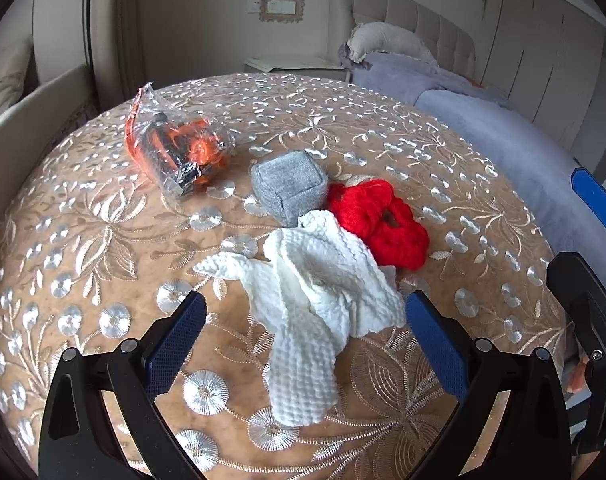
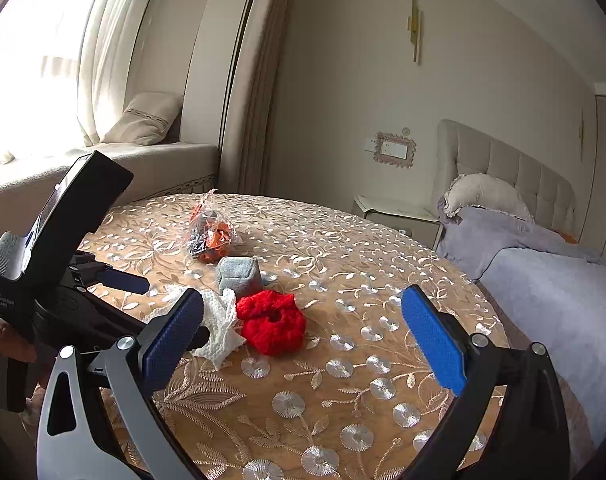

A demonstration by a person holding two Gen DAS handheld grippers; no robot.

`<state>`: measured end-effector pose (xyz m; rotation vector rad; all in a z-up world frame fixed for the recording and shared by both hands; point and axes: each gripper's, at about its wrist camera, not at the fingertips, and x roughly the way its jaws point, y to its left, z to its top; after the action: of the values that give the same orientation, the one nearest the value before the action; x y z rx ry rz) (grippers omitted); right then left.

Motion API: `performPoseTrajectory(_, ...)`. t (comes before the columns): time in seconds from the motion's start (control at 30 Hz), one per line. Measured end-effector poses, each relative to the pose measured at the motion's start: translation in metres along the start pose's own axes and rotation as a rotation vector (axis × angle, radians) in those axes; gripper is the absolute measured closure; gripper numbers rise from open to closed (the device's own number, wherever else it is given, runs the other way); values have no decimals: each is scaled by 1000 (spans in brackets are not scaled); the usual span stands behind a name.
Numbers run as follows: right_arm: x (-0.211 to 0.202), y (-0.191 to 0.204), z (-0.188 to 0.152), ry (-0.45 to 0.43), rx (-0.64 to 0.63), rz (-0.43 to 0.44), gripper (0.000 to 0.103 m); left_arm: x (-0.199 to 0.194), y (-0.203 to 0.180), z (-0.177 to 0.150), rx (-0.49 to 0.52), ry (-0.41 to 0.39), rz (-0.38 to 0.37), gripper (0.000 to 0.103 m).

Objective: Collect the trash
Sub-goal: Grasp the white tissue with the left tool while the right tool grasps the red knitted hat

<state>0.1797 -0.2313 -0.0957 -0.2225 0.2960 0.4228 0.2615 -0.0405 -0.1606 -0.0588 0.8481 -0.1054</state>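
A crumpled white paper towel [image 1: 311,312] lies on the round embroidered table [image 1: 103,240]. My left gripper [image 1: 305,304] is open, one blue finger on either side of the towel, not closed on it. Just beyond are a grey cube [image 1: 291,186], a red knitted ring [image 1: 379,224] and a clear plastic bag [image 1: 175,148] with orange and black contents. My right gripper [image 2: 303,296] is open and empty above the table, facing the red ring [image 2: 271,324] and the towel [image 2: 223,332]. One of its blue fingers [image 1: 595,200] shows at the right edge of the left wrist view.
A bed [image 2: 543,300] with a lilac blanket stands close to the table's right side, a pale nightstand [image 2: 399,212] behind. A window seat [image 2: 143,160] with a cushion runs along the left. A hand [image 2: 3,340] holds the left gripper's handle.
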Motion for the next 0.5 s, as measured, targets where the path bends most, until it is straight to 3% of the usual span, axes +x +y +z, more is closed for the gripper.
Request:
performPoseTrajectory(0.07,0,-1,0,1,0,-2,4,10,-2,1,14,50,-17,28)
performPoseTrajectory(0.1,0,-2,0,1,0,-2,4,12,-3,2,20,53,-15,36)
performPoseTrajectory(0.13,0,-2,0,-1,1,-2,4,14,-3,2,27,53,-29,53)
performPoseTrajectory(0.17,-1,-3,0,-3,3,-1,4,15,-6,3,51,52,-23,60)
performPoseTrajectory(0.2,-1,-3,0,-2,5,2,4,16,-8,4,64,54,-25,84)
performPoseTrajectory(0.27,-1,-3,1,-2,4,5,4,13,-9,3,62,42,-28,88)
performPoseTrajectory(0.5,13,1,8,36,-5,13,4,-43,6,9,15,-120,-18,88)
